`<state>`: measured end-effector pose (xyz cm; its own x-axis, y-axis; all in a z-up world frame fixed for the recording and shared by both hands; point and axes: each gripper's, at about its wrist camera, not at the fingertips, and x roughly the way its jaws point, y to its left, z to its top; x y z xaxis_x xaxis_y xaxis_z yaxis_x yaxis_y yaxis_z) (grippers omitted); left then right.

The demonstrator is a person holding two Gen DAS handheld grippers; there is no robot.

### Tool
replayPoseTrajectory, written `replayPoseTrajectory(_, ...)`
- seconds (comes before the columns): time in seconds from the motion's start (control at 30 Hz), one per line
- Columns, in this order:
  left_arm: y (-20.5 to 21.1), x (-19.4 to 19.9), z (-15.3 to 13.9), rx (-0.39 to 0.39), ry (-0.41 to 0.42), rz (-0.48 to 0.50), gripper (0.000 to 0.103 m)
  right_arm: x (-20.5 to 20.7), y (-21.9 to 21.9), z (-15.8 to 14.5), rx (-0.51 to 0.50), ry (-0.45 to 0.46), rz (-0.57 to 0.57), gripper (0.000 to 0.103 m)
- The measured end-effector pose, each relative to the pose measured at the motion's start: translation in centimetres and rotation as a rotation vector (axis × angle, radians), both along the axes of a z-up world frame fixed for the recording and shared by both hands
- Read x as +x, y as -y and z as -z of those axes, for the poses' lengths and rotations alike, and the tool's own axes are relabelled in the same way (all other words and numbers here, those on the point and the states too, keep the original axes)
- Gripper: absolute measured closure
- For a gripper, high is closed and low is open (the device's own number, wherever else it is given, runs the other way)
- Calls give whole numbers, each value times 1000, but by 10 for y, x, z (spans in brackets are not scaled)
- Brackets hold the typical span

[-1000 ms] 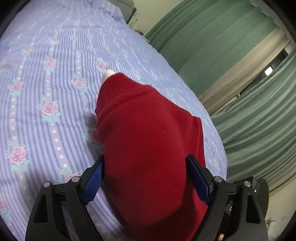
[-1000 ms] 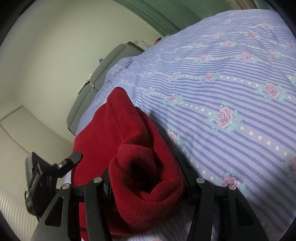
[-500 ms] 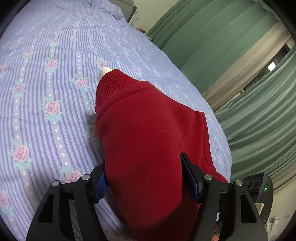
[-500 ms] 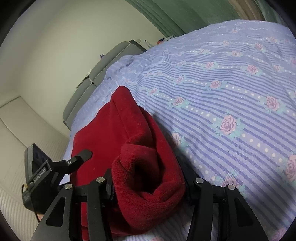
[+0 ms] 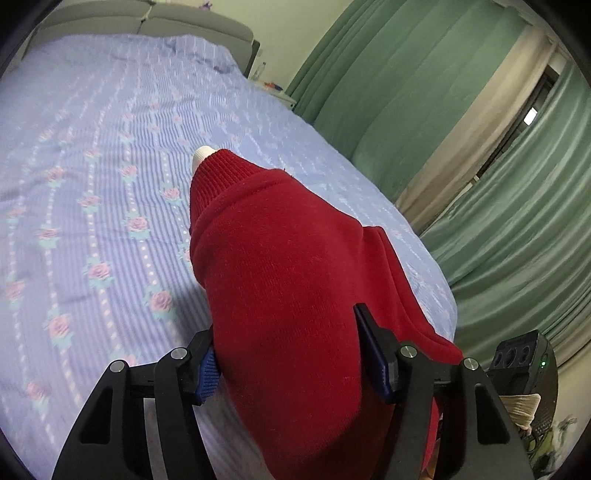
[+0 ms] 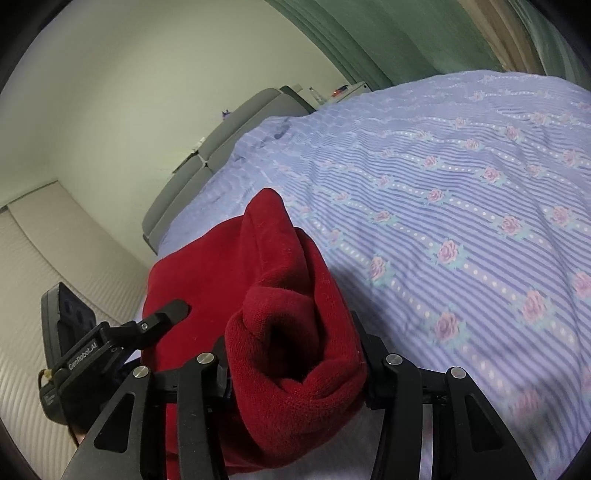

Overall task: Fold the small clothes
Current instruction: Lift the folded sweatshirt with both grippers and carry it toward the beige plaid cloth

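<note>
A small red knit sweater is held up over the bed, its ribbed cuff and a white tip pointing away. My left gripper is shut on the sweater's near edge, the cloth bulging between the blue pads. In the right wrist view my right gripper is shut on a bunched roll of the same sweater. The left gripper's body shows at the left of that view, close beside the cloth. The fingertips of both grippers are hidden by fabric.
A bed with a lilac striped rose-print sheet lies under the sweater. A grey headboard stands at its far end beside a nightstand. Green curtains hang along the right side. A cream wall is behind.
Both grippers have lifted and tilted up with the sweater; more of the headboard and far bed shows. The left jaws have closed in tighter on the cloth.
</note>
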<state>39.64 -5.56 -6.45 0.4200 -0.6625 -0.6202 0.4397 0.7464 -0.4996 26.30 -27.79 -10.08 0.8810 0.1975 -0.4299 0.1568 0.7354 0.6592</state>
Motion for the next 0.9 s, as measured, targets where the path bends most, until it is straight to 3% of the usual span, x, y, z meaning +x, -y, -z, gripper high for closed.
replayPoseTrajectory(0.37,-73,-78,-60,50,111,-89,40,-63,-54,-38,-32,74,-89,54)
replayPoseTrajectory(0.9,-196,-152,-101,76,231,-250,40,-105,-170,-81,-125,160,-271,54)
